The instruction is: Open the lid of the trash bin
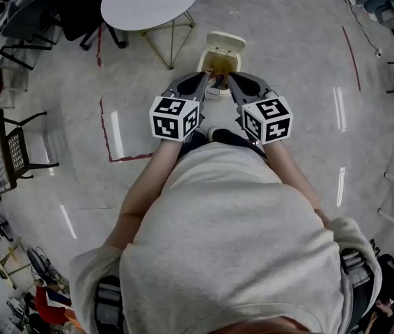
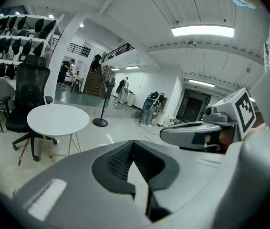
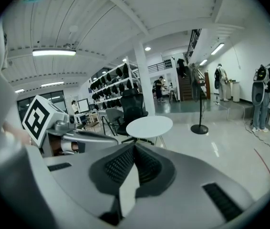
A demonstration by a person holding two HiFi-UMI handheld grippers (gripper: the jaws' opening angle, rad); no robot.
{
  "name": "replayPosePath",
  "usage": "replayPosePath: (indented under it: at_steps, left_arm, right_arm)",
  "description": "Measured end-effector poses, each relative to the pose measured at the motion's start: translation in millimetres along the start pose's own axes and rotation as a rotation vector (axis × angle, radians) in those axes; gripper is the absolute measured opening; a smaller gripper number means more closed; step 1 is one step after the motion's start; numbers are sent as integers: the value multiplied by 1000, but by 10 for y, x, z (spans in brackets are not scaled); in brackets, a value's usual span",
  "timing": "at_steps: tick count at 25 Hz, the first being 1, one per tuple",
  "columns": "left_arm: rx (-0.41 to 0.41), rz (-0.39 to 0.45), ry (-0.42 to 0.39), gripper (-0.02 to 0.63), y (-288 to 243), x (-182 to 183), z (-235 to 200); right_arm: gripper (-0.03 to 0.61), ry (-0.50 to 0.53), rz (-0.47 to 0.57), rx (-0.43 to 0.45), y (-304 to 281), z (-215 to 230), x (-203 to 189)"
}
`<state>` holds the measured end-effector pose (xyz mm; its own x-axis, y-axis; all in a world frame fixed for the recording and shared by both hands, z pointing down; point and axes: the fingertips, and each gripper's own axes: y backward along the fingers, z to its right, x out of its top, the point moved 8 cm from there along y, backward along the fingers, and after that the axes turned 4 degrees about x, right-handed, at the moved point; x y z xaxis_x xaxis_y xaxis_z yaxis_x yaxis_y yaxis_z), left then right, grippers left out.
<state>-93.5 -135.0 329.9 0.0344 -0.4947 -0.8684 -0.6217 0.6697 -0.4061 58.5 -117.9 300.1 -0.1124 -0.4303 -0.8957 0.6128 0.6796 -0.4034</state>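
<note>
A small cream trash bin (image 1: 217, 64) stands on the floor just ahead of the person's feet. Its lid (image 1: 225, 42) is tipped up and back, and the brownish inside shows. Both grippers are held side by side above the bin, tips pointing toward it. My left gripper (image 1: 206, 80) and my right gripper (image 1: 229, 80) each have their jaws closed together with nothing between them. In the left gripper view the left gripper (image 2: 133, 143) faces out across the room, with the right gripper (image 2: 206, 128) beside it. The right gripper view shows the right gripper (image 3: 134, 146) likewise. Neither gripper view shows the bin.
A round white table (image 1: 150, 1) on thin legs stands behind the bin to the left, with black office chairs (image 1: 79, 19) beyond it. Red tape lines (image 1: 106, 134) mark the grey floor. A mesh chair (image 1: 2, 152) sits at the far left.
</note>
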Motion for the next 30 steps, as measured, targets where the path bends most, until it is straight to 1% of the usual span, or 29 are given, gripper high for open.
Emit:
replayPosePath:
  at_steps: [3, 7, 12, 15, 20, 25, 28, 30]
  left_arm:
    - [3, -4, 13, 9, 14, -22, 1]
    - [21, -23, 5, 9, -1, -54, -41]
    - [28, -13, 1, 9, -31, -9, -65]
    - [27, -10, 1, 9, -43, 7, -58]
    - [-3, -10, 15, 9, -49, 16, -56]
    - [-17, -22, 51, 9, -68, -56, -77]
    - [0, -37, 51, 9, -58, -106, -87]
    - [11, -45, 55, 9, -36, -144, -95]
  right_arm:
    - [8, -9, -6, -7, -3, -1, -23]
    - [8, -2, -11, -28, 0, 47, -22]
    - [8, -11, -8, -54, 13, 122, -17]
    - [8, -8, -18, -54, 1, 129, -21]
    - [6, 17, -24, -42, -34, 105, 24]
    - [8, 42, -65, -64, -82, 100, -66]
    - [8, 25, -85, -70, -84, 109, -138]
    - [8, -6, -81, -64, -76, 111, -178]
